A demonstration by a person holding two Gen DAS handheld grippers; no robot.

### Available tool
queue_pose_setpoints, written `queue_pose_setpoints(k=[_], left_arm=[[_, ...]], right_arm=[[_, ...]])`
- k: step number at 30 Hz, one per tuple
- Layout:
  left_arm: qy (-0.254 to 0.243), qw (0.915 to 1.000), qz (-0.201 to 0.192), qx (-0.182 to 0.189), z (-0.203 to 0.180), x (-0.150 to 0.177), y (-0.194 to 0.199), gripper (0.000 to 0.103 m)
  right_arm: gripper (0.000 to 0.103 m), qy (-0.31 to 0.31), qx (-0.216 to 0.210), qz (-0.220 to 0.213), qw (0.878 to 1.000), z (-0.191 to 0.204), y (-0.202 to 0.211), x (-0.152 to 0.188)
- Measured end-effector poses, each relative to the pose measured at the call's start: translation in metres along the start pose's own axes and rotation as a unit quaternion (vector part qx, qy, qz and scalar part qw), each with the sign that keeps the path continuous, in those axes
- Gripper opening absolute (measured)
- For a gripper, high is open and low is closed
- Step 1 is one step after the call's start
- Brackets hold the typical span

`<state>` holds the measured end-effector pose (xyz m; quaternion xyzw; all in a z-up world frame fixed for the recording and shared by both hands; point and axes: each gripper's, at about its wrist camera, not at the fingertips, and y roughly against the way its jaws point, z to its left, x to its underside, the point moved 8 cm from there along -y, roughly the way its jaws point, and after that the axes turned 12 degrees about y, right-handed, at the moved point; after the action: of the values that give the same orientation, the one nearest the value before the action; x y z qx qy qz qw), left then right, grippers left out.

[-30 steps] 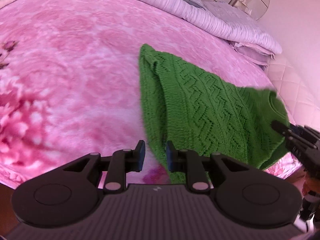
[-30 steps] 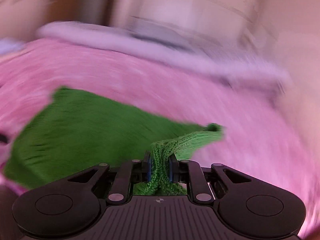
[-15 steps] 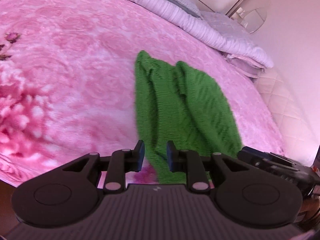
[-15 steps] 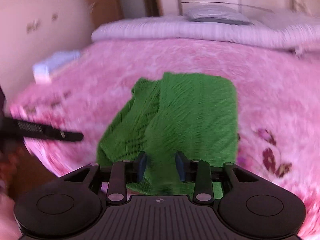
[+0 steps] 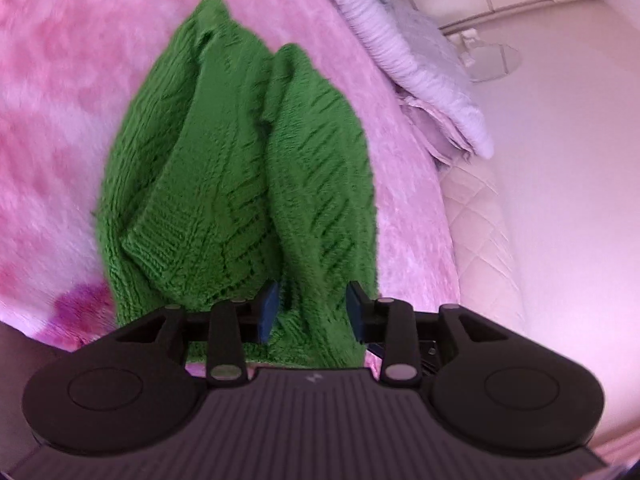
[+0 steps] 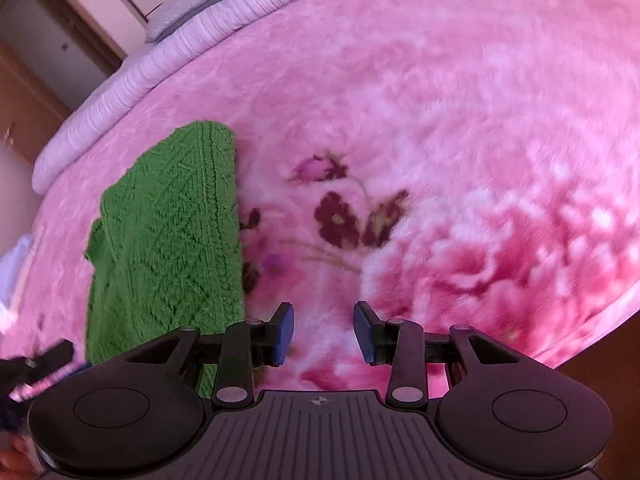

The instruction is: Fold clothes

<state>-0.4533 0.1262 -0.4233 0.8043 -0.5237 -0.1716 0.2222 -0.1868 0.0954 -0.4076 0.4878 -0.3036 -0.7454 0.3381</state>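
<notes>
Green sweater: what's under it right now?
The green sweater lies on the pink floral blanket, which shows all around it. What sits directly beneath the knit is covered. Both the left claw and right claw are open.

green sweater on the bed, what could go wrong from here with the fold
1. The green sweater lies in two bunched ridges, not flat; the open left gripper, its fingers either side of the near hem, could pinch several layers at once and lock in a lumpy fold.
2. The near hem sits close to the edge of the pink blanket; a tug could drag it off.
3. The right gripper, open over bare blanket, steadies nothing.
</notes>
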Motion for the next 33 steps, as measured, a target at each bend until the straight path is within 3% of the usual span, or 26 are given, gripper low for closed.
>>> queue_pose_setpoints(k=[9,10,11,12,15,19,24,27,29,33], left_arm=[[0.056,0.9978,0.024,0.026,0.006,0.001,-0.037,0.031],[0.043,0.9987,0.020,0.020,0.004,-0.001,-0.038,0.029],[0.029,0.9994,0.016,0.014,0.002,-0.003,-0.039,0.017],[0.015,0.9998,0.011,0.008,0.000,-0.004,-0.039,0.014],[-0.071,0.9965,-0.041,-0.014,-0.017,-0.011,-0.019,0.013],[-0.140,0.9839,-0.111,-0.005,-0.038,-0.021,0.027,0.012],[-0.121,0.9845,-0.116,-0.051,0.002,-0.029,0.030,0.013],[-0.109,0.9838,-0.119,-0.078,0.025,-0.033,0.031,0.015],[-0.066,0.9903,-0.112,-0.049,0.034,-0.035,0.033,0.017],[-0.074,0.9892,-0.116,-0.049,0.026,-0.051,0.036,0.017]], right_arm=[[0.038,-0.041,-0.050,-0.002,0.998,0.006,-0.011,0.003],[0.038,-0.042,-0.051,-0.003,0.998,0.007,-0.013,0.003],[0.038,-0.043,-0.052,-0.003,0.998,0.007,-0.014,0.004],[0.038,-0.044,-0.053,-0.004,0.998,0.009,-0.014,0.004],[0.035,-0.045,-0.063,-0.007,0.997,0.018,-0.015,0.005],[0.031,-0.024,-0.095,-0.017,0.995,0.055,-0.016,0.003],[0.031,0.059,-0.108,-0.016,0.992,0.108,-0.022,0.007],[0.031,0.085,-0.085,-0.008,0.993,0.114,-0.026,0.010],[0.031,0.088,-0.078,-0.001,0.993,0.111,-0.026,0.009],[0.031,0.080,-0.047,0.006,0.996,0.090,-0.016,0.000]])
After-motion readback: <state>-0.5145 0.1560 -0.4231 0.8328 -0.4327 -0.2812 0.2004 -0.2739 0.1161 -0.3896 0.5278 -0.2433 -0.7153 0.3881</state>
